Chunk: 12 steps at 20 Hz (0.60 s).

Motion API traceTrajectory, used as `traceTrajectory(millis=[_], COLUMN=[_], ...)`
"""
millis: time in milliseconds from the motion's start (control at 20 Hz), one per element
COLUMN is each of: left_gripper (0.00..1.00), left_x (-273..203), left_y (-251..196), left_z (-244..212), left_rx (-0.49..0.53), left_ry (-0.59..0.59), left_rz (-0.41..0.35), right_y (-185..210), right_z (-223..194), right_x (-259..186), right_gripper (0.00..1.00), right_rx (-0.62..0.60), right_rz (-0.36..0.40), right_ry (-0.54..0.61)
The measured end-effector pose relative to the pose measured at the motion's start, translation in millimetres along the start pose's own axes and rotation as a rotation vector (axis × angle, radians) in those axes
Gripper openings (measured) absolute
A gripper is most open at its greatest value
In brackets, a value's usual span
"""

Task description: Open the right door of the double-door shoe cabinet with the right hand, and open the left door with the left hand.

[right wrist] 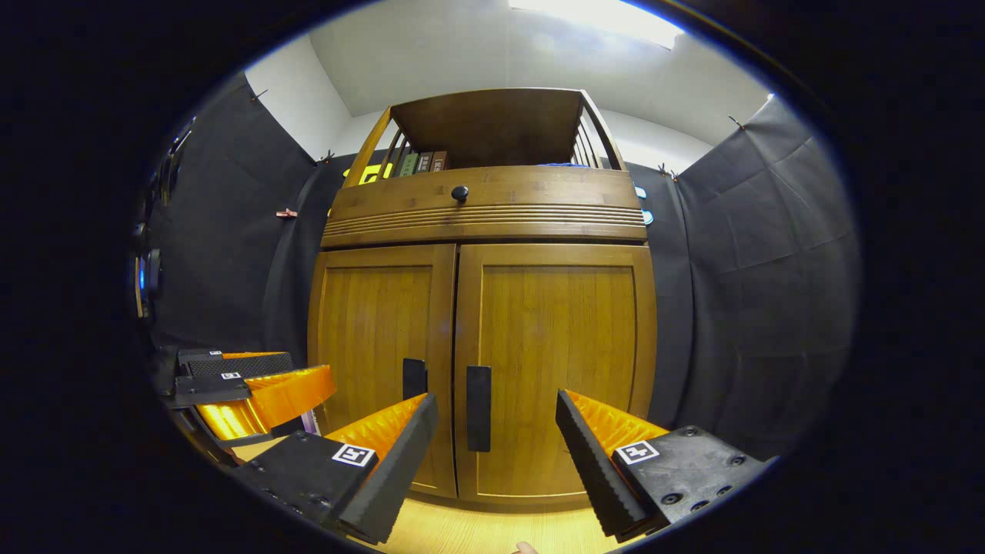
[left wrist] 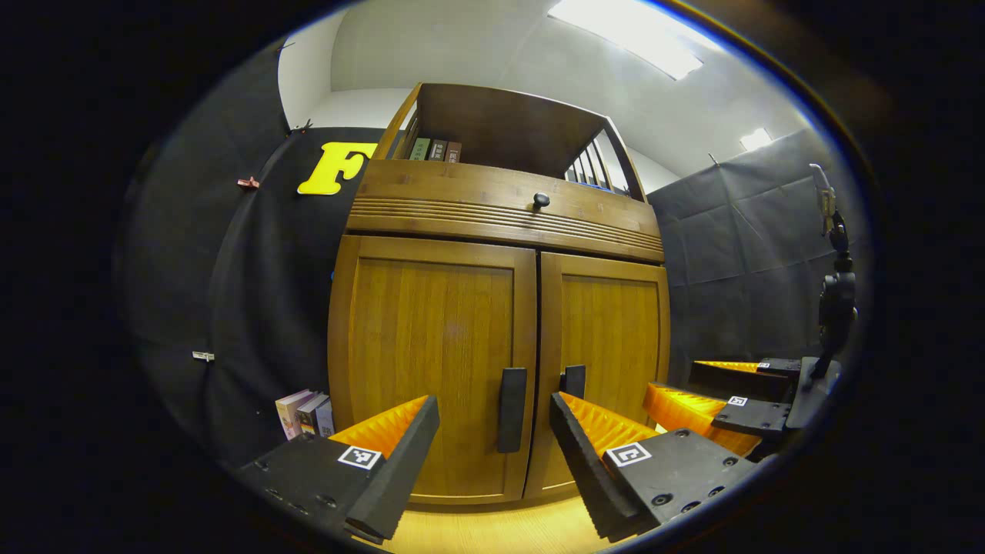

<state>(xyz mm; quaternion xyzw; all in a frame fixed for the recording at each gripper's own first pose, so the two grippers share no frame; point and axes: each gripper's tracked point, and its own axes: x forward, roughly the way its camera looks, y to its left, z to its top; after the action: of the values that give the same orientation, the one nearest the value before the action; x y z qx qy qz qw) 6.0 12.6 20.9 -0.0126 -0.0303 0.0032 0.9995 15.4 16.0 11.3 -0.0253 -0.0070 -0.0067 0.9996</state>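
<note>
Left claw [left wrist: 492,431] and right claw [right wrist: 496,431], both wide apart, empty.

Lit from above by ceiling light panels [left wrist: 627,35], blown out to white w/ glare in both views. Warm sheen on cabinet doors [right wrist: 477,362]; upper shelf recess in shadow. Strong fisheye bend at edges, straight lines bowed. Black cloth walls dim, low detail. Sharp focus mid-frame, slight blue fringing along rim.
</note>
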Motion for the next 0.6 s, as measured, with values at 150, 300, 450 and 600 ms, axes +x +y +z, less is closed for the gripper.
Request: traceTrajectory(millis=[150, 300, 450, 600], left_gripper=[0.92, 0.92, 0.9, 0.9], left_x=[-1.2, -1.4, -1.8, -2.0], left_y=[0.2, 2.1, 2.9, 4.3], left_z=[-1.9, -2.3, -4.5, -4.9], left_rx=[-0.006, -0.003, -0.002, 0.0], left_ry=[0.004, 0.005, 0.01, 0.02], left_rz=[-0.007, 0.003, 0.005, 0.009], right_y=[7.3, 13.2, 22.7, 22.5], right_z=[-7.9, -12.6, -16.1, -27.4], right_x=[6.4, 14.5, 30.8, 54.2], right_gripper=[0.97, 0.97, 0.97, 0.97], right_rx=[-0.002, -0.019, -0.025, -0.014], right_rz=[0.015, 0.024, 0.04, 0.024], right_ry=[0.019, 0.032, 0.023, 0.032])
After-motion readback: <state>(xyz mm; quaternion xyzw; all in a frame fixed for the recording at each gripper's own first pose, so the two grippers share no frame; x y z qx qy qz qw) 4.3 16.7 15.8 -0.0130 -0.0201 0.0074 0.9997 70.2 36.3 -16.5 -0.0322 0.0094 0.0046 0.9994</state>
